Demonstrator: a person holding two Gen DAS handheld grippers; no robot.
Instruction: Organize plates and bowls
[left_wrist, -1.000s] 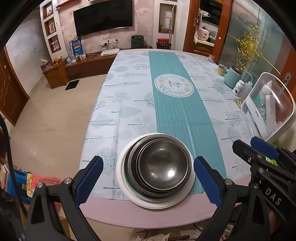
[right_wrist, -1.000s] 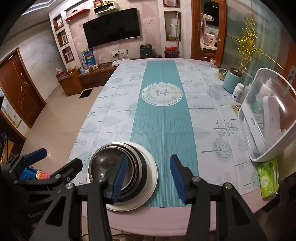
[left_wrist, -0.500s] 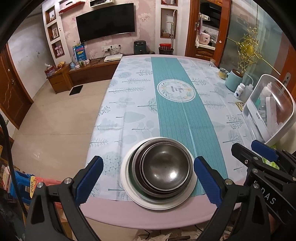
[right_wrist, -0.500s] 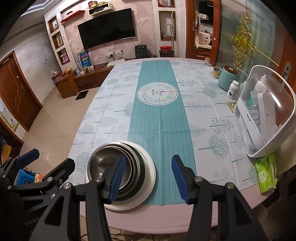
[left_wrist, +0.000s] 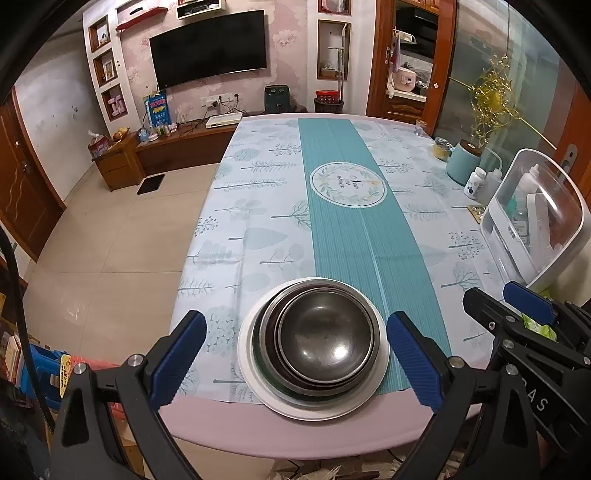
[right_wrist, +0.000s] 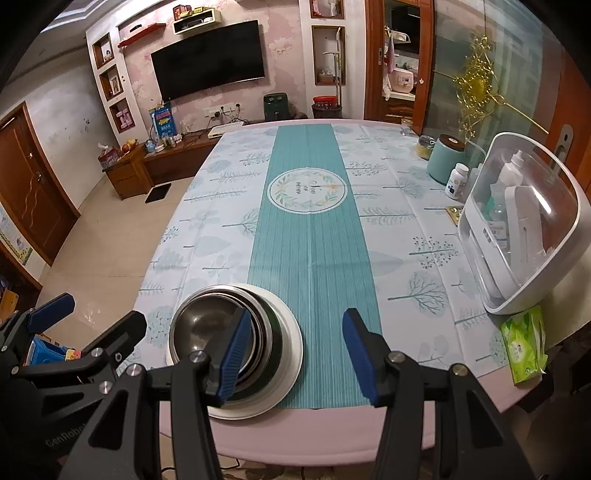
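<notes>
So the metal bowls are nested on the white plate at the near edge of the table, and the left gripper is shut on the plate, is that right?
Not quite. In the left wrist view the left gripper is open: its jaws stand apart on either side of the white plate without touching it. The metal bowls are indeed nested on it at the table's near edge.

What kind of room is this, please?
Most likely the living and dining room of a home. A wall-mounted television hangs above a low wooden cabinet, and a large table with a tree-print tablecloth holds nested metal bowls on a white plate.
</notes>
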